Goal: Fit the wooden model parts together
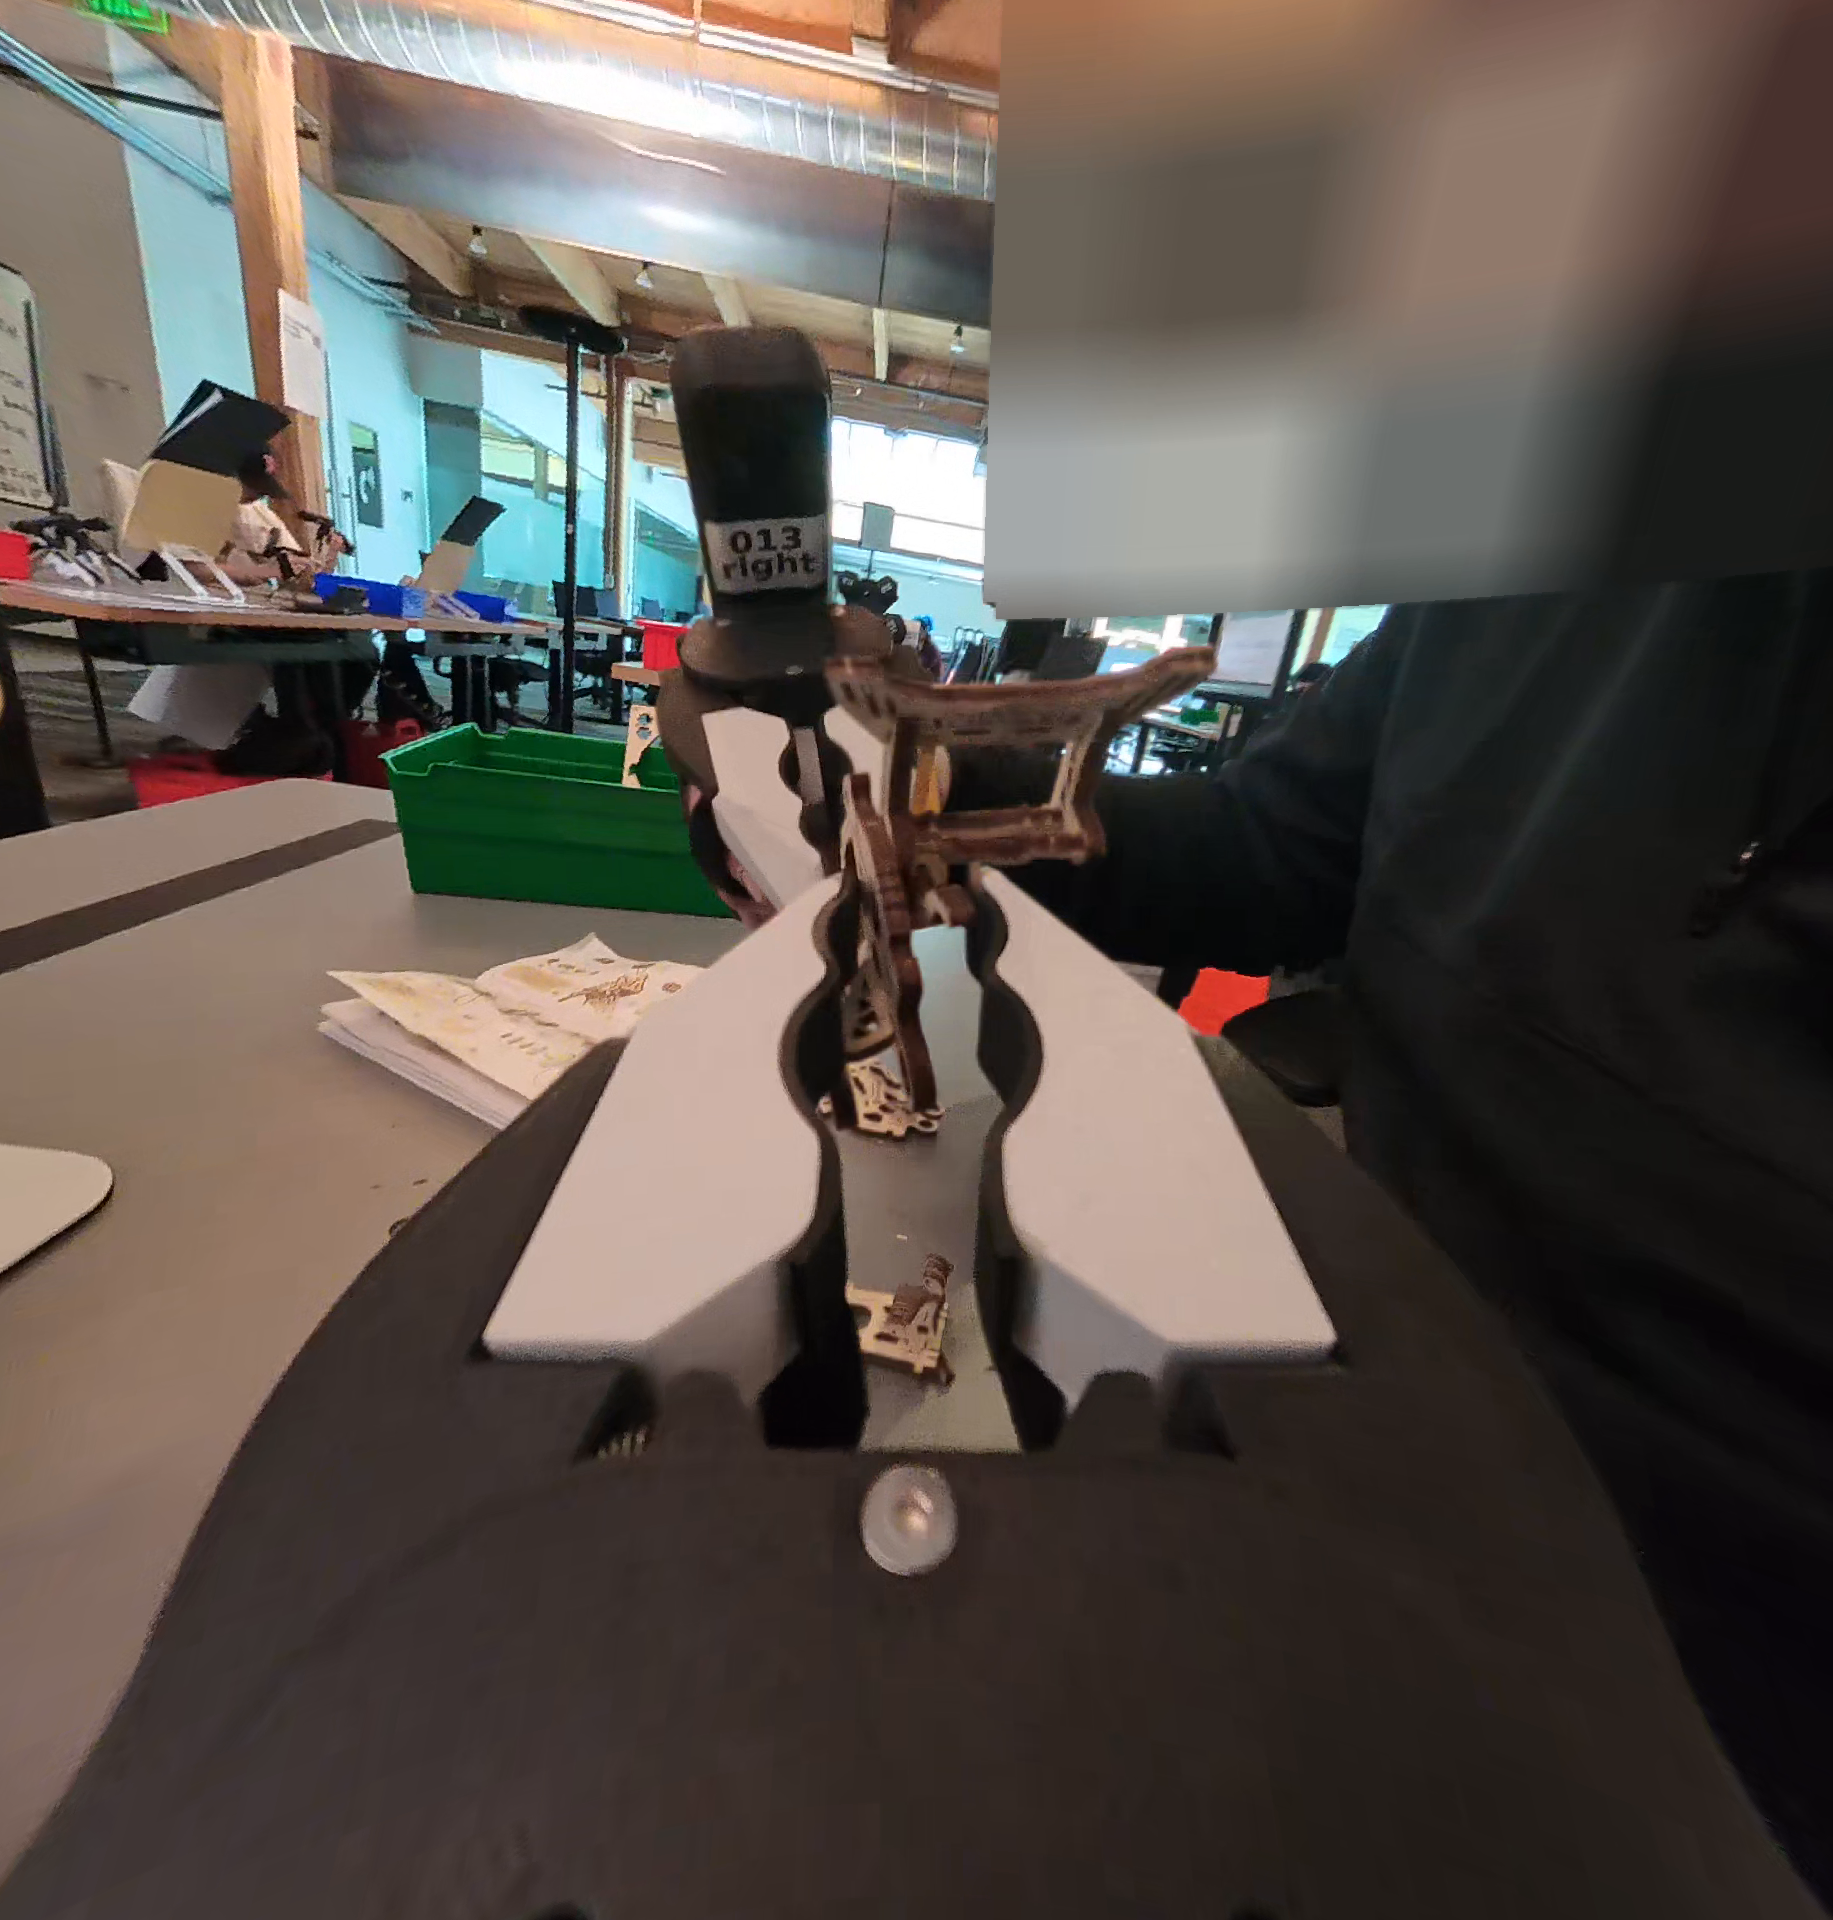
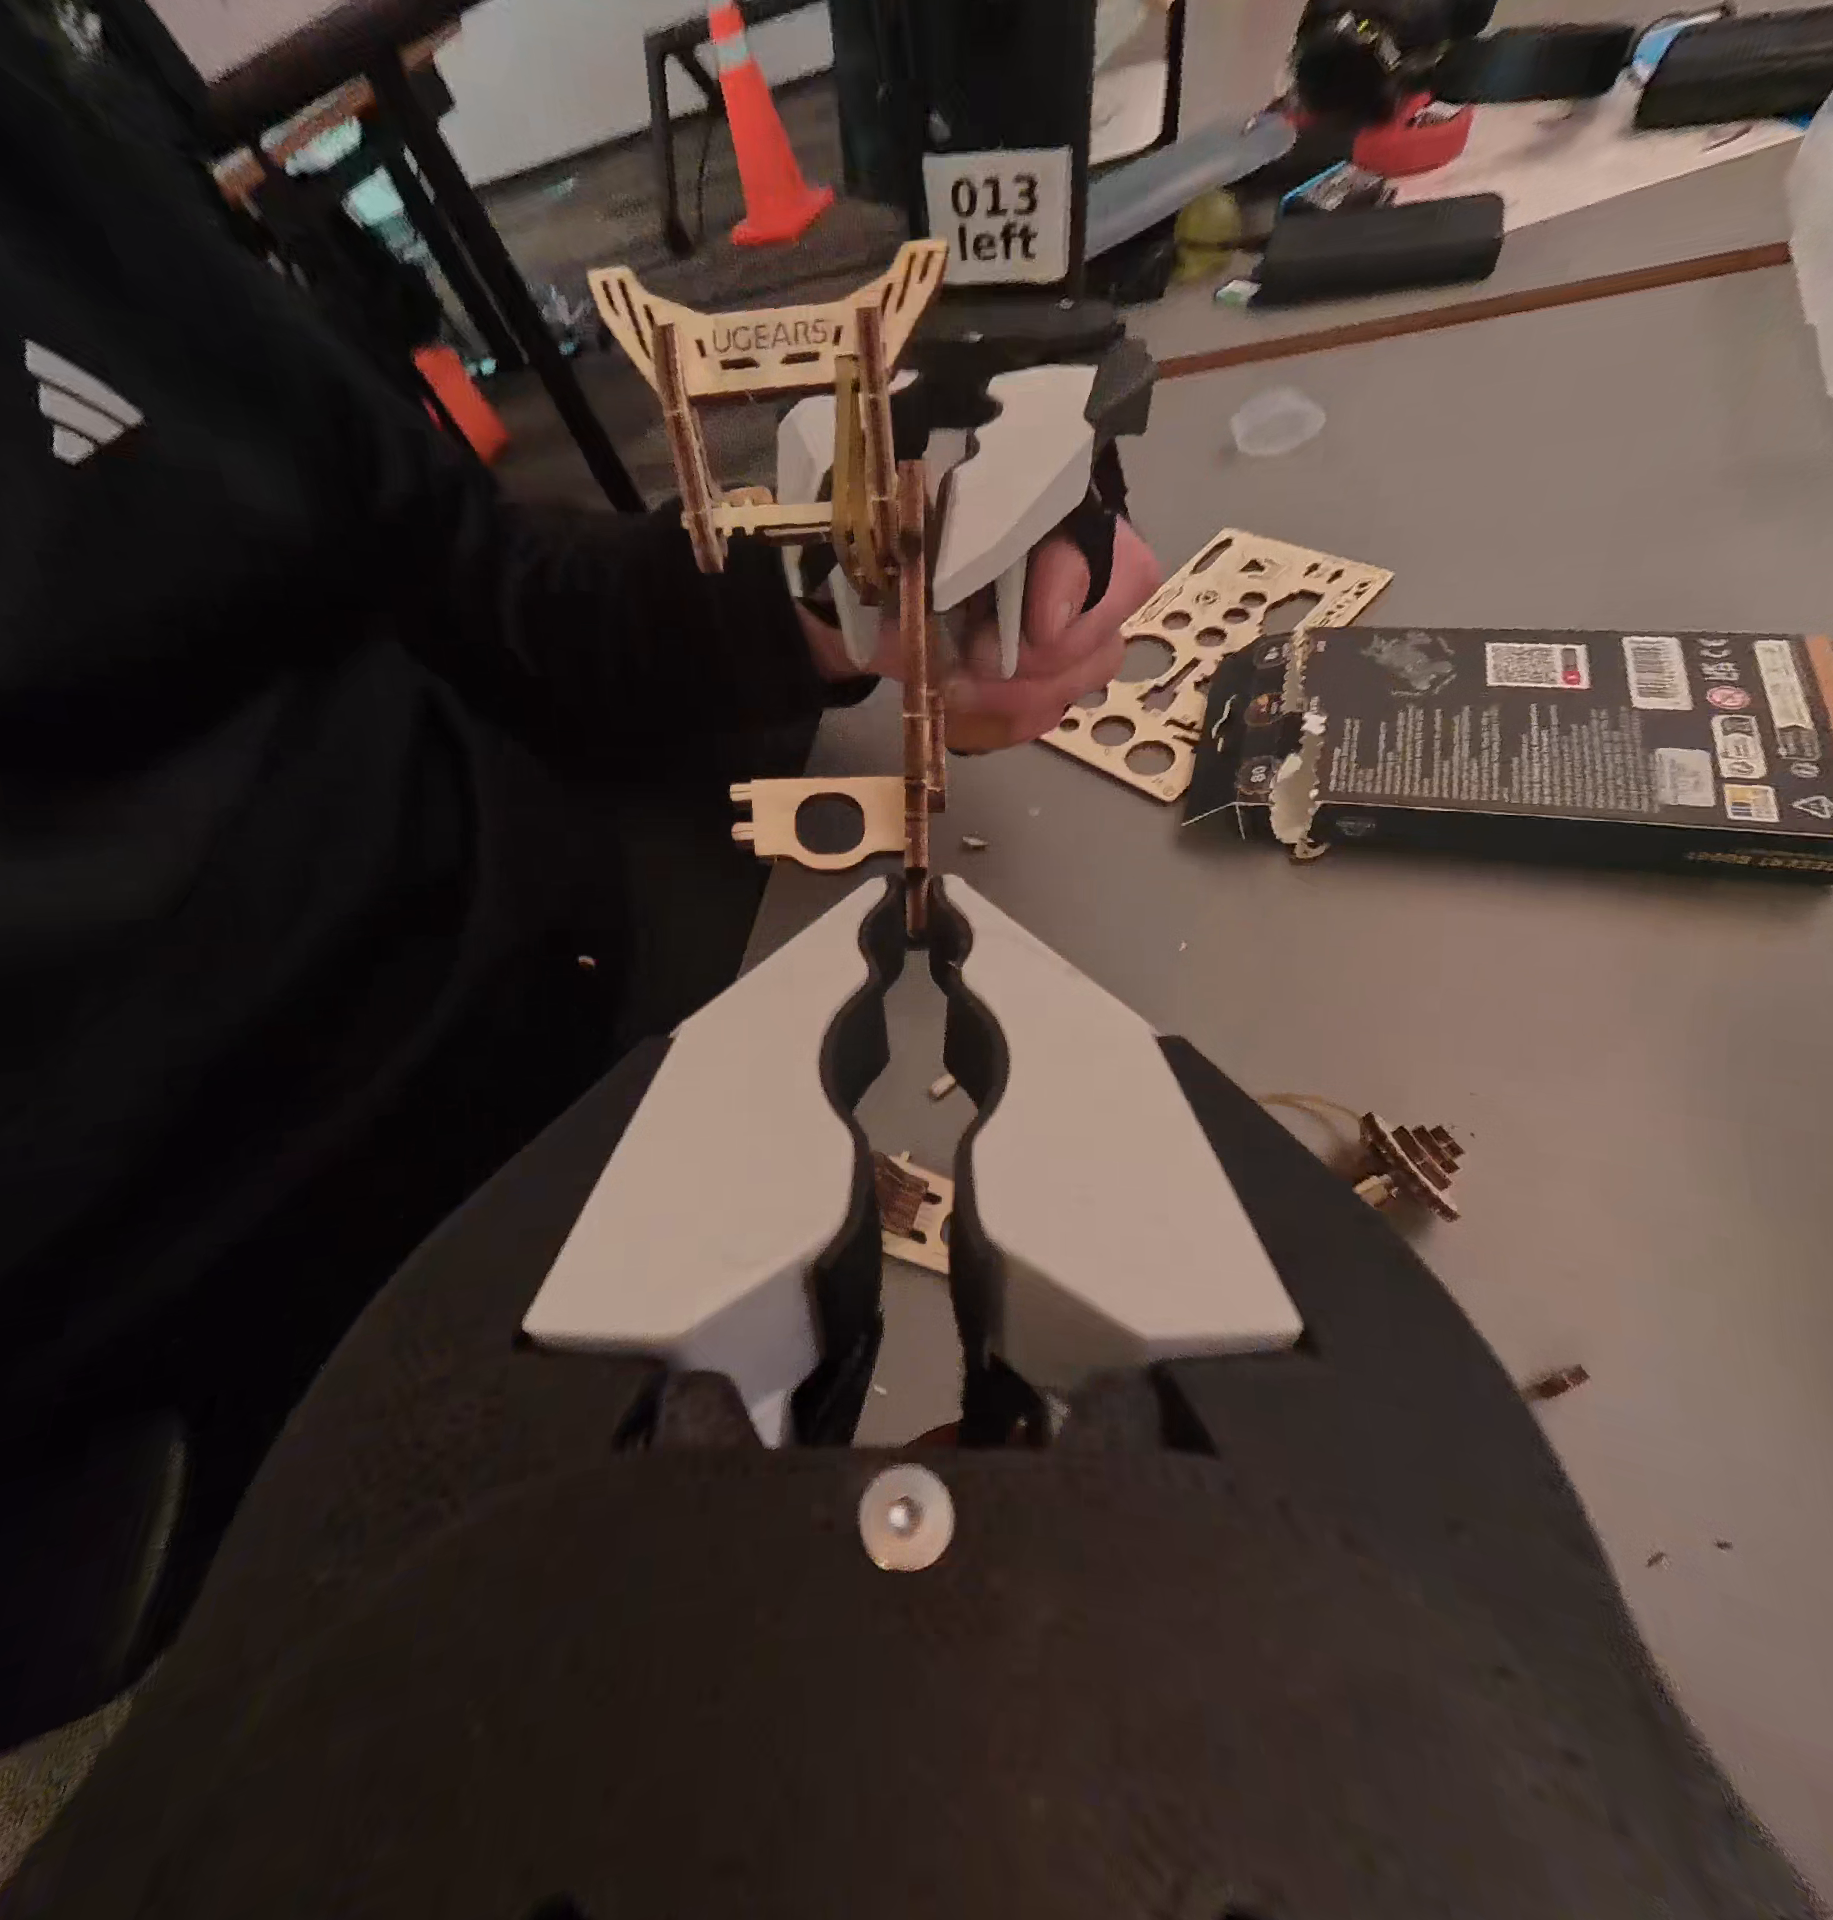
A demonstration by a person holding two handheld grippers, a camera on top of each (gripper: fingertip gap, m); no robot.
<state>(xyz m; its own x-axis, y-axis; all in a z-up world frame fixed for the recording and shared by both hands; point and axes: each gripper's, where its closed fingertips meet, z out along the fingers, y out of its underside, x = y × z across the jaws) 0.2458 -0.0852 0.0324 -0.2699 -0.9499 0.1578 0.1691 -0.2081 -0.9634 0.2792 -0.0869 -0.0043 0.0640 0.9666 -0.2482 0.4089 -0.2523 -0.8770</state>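
A wooden model (image 1: 995,748) is held in the air over the grey table (image 1: 216,1091), gripped from both ends. My left gripper (image 1: 896,894) is shut on its gear-like middle part; a wooden frame sticks out to the right. My right gripper (image 2: 919,904) is shut on the lower end of the model's long strip (image 2: 917,707), which has a holed tab (image 2: 818,821) on its left. The frame (image 2: 766,353) is at the top. Each gripper shows in the other's view: the right (image 1: 818,821), the left (image 2: 907,540). A small loose wooden part (image 1: 901,1320) lies on the table below.
A green bin (image 1: 538,821) and an instruction booklet (image 1: 507,1008) lie on the table at the left. A punched wooden sheet (image 2: 1203,665), a torn black box (image 2: 1535,758) and a small gear assembly (image 2: 1411,1164) lie at the right. The person's black sleeve (image 2: 372,675) is close by. The gap from one gripper's tips to the other's is roughly 6 centimeters. From the right gripper's tips to the small gear assembly (image 2: 1411,1164) is close to 15 centimeters.
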